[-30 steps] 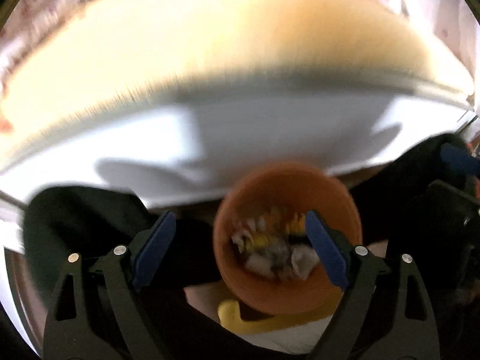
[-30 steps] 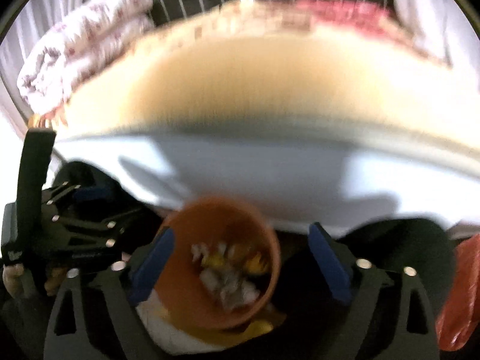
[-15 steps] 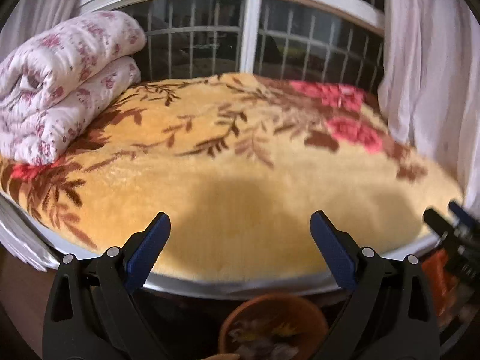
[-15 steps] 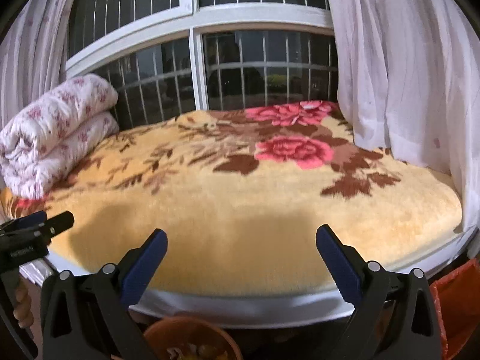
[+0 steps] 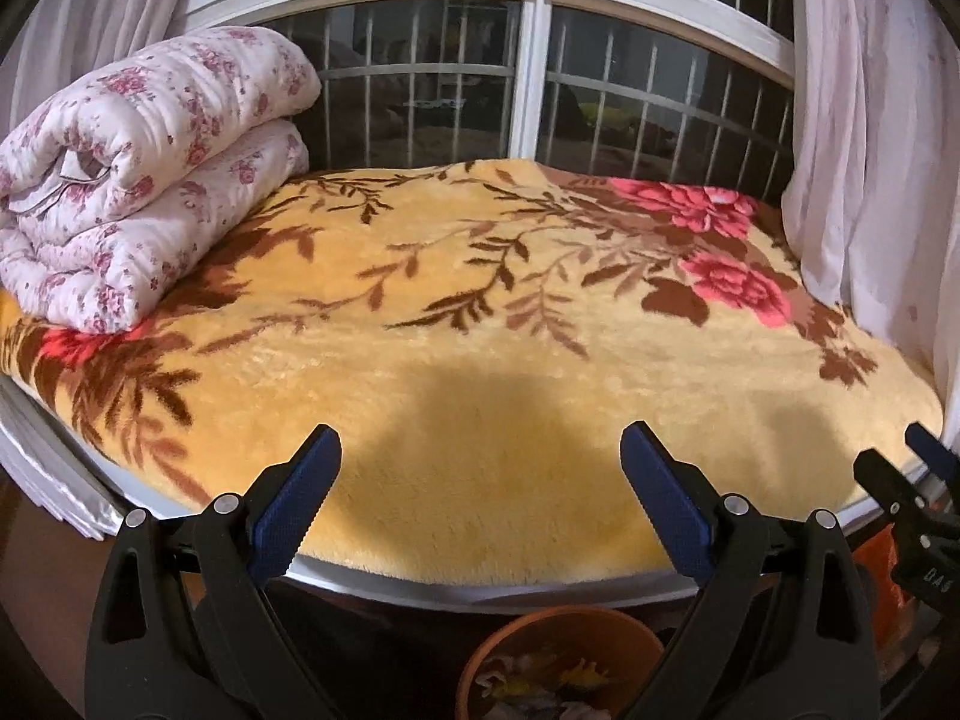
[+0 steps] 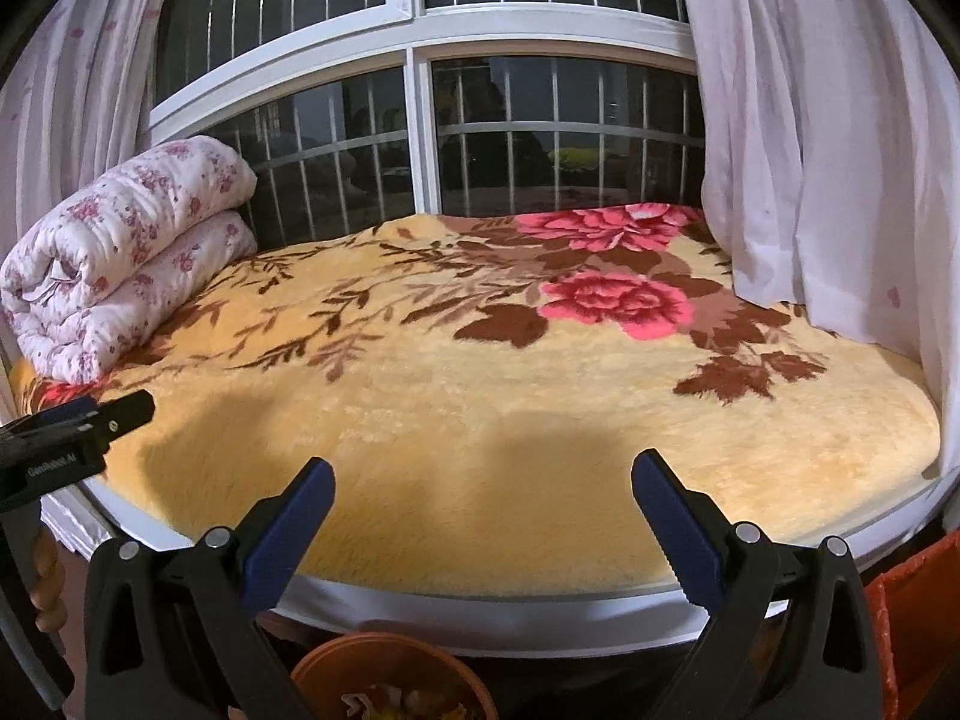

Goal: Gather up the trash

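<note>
Hovering side by side above the near edge of a bed, the left gripper (image 5: 480,468) and the right gripper (image 6: 483,501) both have their blue-padded jaws spread wide with nothing between them. Directly below them, at the foot of the bed, sits an orange bin (image 5: 564,660), round-mouthed and already holding crumpled trash (image 5: 540,690) in white, grey and yellow scraps; it shows at the bottom edge of both wrist views, just under the white bed rim (image 6: 510,612). Beyond the fingers spreads a plush yellow blanket (image 5: 480,360) patterned with brown leaves and pink roses, its surface shadowed near the tools. A folded floral quilt (image 5: 138,174) rests on the blanket's far left corner. Behind stands a barred window (image 6: 420,120), dark outside, flanked by sheer white curtains (image 6: 810,150). An orange-red bag (image 6: 918,618) shows low at the right.
</note>
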